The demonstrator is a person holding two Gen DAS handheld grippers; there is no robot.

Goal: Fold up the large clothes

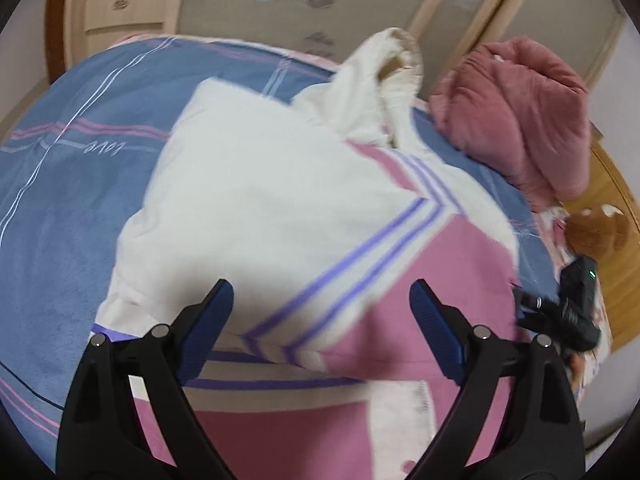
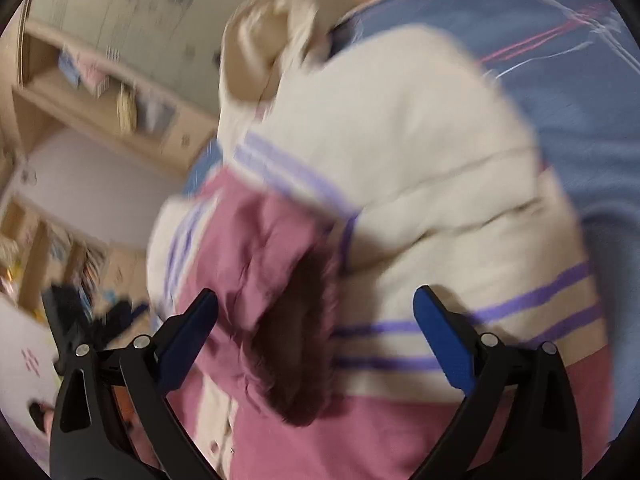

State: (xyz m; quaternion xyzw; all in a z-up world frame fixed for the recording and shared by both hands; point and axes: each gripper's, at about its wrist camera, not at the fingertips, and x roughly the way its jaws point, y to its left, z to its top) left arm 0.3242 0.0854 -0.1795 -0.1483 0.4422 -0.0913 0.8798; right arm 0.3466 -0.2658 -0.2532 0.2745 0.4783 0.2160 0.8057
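A puffy white and pink jacket point(image 1: 280, 200) with purple stripes lies partly folded on a blue bedspread point(image 1: 72, 200), its hood point(image 1: 384, 76) at the far end. My left gripper point(image 1: 321, 294) hovers open over the jacket's near part, with nothing pinched between its blue pads. In the right wrist view the same jacket point(image 2: 420, 160) fills the frame, blurred. Its pink sleeve point(image 2: 280, 280), with a dark cuff opening, lies folded across the body. My right gripper point(image 2: 316, 300) is open, with that sleeve between its fingers. The right pad stands clear of it.
A crumpled pink garment point(image 1: 520, 120) sits at the bed's far right, with a brown plush toy point(image 1: 596, 228) below it. A black housing with a green light point(image 1: 580, 288) is at the jacket's right edge. Wardrobe doors point(image 1: 280, 0) stand behind; wooden shelves point(image 2: 120, 92) beside the bed.
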